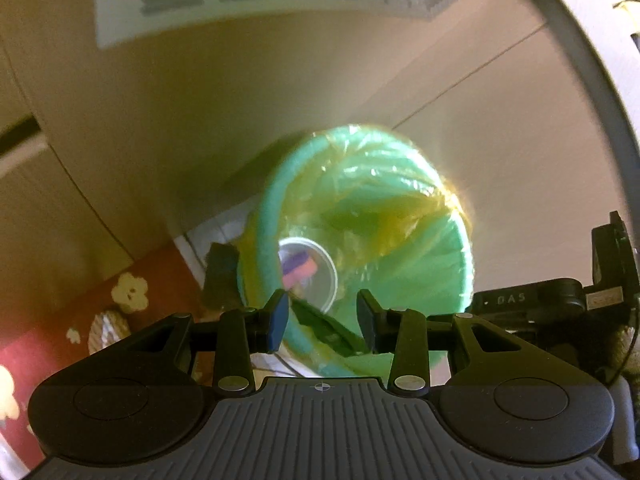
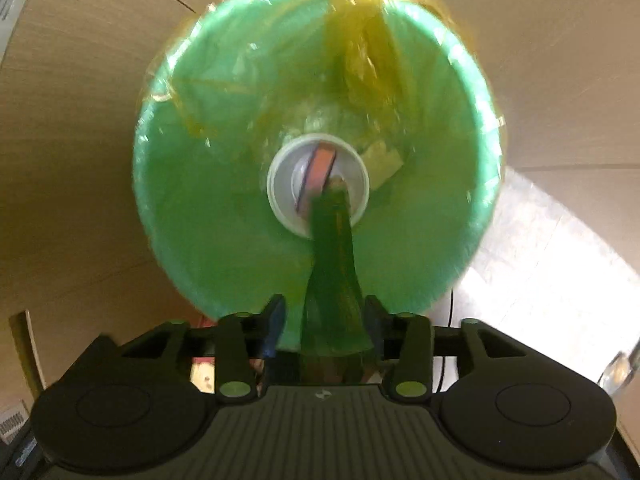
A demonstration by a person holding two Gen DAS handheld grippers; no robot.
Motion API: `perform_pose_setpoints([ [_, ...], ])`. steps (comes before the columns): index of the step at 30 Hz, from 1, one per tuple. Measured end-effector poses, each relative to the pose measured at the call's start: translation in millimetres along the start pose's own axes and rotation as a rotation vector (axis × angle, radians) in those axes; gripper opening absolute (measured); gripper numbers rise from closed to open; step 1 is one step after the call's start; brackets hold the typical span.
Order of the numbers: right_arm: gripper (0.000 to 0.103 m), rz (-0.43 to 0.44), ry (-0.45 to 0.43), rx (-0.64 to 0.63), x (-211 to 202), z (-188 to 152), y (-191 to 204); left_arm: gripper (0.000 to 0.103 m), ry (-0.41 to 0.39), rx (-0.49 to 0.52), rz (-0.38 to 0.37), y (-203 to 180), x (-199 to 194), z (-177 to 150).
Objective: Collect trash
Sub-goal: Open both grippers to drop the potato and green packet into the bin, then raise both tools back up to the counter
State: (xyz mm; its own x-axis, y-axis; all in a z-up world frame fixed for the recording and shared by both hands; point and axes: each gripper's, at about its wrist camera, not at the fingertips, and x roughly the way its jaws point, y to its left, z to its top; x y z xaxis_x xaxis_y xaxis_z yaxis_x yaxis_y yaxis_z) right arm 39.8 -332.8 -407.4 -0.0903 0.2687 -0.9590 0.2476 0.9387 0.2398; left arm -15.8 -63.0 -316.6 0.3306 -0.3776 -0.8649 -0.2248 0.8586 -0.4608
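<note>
Bin (image 2: 192, 208): green, round, lined with a clear yellowish bag; fills the centre of the right wrist view, seen from straight above. It stands on a pale wooden floor (image 2: 80, 120).

Contents: one clear plastic cup (image 2: 280, 184) at the bottom, with a pink and purple scrap (image 2: 320, 164) inside it; a pale crumpled bit (image 2: 384, 160) lies just right of the cup.

Right gripper (image 2: 324, 328): over the bin mouth, fingers parted. A green glass bottle (image 2: 332, 264) hangs neck-down between them, its neck reaching toward the cup. Whether the pads touch the glass cannot be told through the blur; release appears under way.

Left gripper (image 1: 322, 316): fingers wide apart, nothing between them, at the lower centre of its view near the bin rim.

Surroundings: red rug with pale flowers (image 1: 128, 292), lower left of the left view.

Progress, as judged: several pieces already binned; the bottle is the item in hand. Any trash left elsewhere is out of sight.
</note>
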Motion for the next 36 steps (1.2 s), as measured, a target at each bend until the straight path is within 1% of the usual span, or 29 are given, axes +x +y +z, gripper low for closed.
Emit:
perform_pose_setpoints([
  [4, 0.047, -0.008, -0.08, -0.021, -26, -4, 11, 0.042, -0.025, 0.005, -0.009, 1, -18, 9],
  [6, 0.047, -0.004, -0.124, -0.033, -48, -7, 13, 0.042, -0.043, 0.021, -0.019, -5, -31, 15],
  [9, 0.047, 0.025, -0.193, -0.046, -87, -15, 20, 0.042, -0.072, 0.077, -0.041, -29, -60, 29],
  [11, 0.047, 0.046, -0.257, -0.072, -117, -23, 28, 0.042, -0.086, 0.108, -0.066, -47, -82, 39],
  [14, 0.048, 0.058, -0.388, -0.132, -167, -32, 50, 0.042, -0.164, 0.184, -0.109, -76, -130, 54],
  [16, 0.048, 0.075, -0.472, -0.168, -201, -38, 69, 0.042, -0.23, 0.234, -0.111, -91, -165, 64],
  [18, 0.049, 0.136, -0.544, -0.192, -235, -44, 89, 0.042, -0.287, 0.27, -0.081, -100, -196, 72],
  [20, 0.053, 0.218, -0.588, -0.204, -262, -48, 108, 0.042, -0.337, 0.292, -0.034, -103, -222, 81],
  [22, 0.054, 0.295, -0.611, -0.228, -284, -51, 132, 0.042, -0.378, 0.305, 0.014, -101, -243, 89],
  [24, 0.054, 0.35, -0.629, -0.265, -301, -56, 159, 0.042, -0.421, 0.306, 0.052, -95, -262, 96],
  [26, 0.054, 0.381, -0.658, -0.323, -316, -60, 188, 0.042, -0.459, 0.282, 0.072, -83, -281, 106],
  [28, 0.054, 0.386, -0.703, -0.391, -331, -65, 219, 0.042, -0.484, 0.257, 0.083, -78, -292, 115],
  [30, 0.054, 0.369, -0.763, -0.455, -341, -71, 247, 0.042, -0.5, 0.252, 0.093, -73, -300, 127],
  [32, 0.054, 0.342, -0.823, -0.503, -347, -80, 267, 0.042, -0.503, 0.256, 0.085, -66, -307, 135],
  [34, 0.055, 0.294, -0.883, -0.55, -352, -87, 285, 0.042, -0.504, 0.266, 0.076, -55, -313, 141],
  [36, 0.056, 0.25, -0.924, -0.574, -353, -93, 301, 0.042, -0.501, 0.267, 0.071, -46, -316, 146],
])
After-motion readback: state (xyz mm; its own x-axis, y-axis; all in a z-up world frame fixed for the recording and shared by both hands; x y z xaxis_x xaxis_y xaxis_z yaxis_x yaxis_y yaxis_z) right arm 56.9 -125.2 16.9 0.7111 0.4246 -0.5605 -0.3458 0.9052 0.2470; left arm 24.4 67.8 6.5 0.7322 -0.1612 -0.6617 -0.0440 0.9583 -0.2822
